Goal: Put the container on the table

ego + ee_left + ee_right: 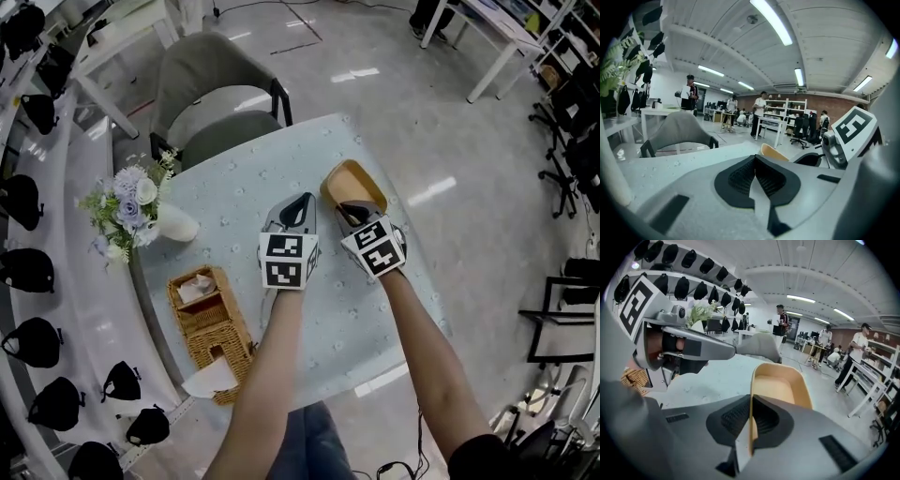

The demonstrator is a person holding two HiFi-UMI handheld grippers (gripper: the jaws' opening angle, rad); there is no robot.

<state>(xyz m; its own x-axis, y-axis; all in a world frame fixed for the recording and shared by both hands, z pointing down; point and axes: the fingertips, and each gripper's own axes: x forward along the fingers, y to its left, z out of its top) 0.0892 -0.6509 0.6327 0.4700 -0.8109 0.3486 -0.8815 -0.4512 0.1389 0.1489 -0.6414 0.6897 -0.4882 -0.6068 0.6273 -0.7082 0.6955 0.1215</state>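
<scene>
Nearest, at the left, a wicker basket [211, 328] is sitting on the counter [366, 309], well apart from the work. Beyond it the left tongs [754, 161] are hovering closed and empty. The carrying is therefore falling to the right tongs [751, 404], which are pinching the near wall of the tan container [776, 387], probably to keep it level. The container is hanging over the counter's far right part; whether it is touching is unclear. Farther left, a flower vase [141, 211] is standing clear.

table [356, 319]: pale top | flower vase [174, 224] at left edge | wicker basket [214, 328] beside it, seemingly holding paper [196, 289]
</scene>
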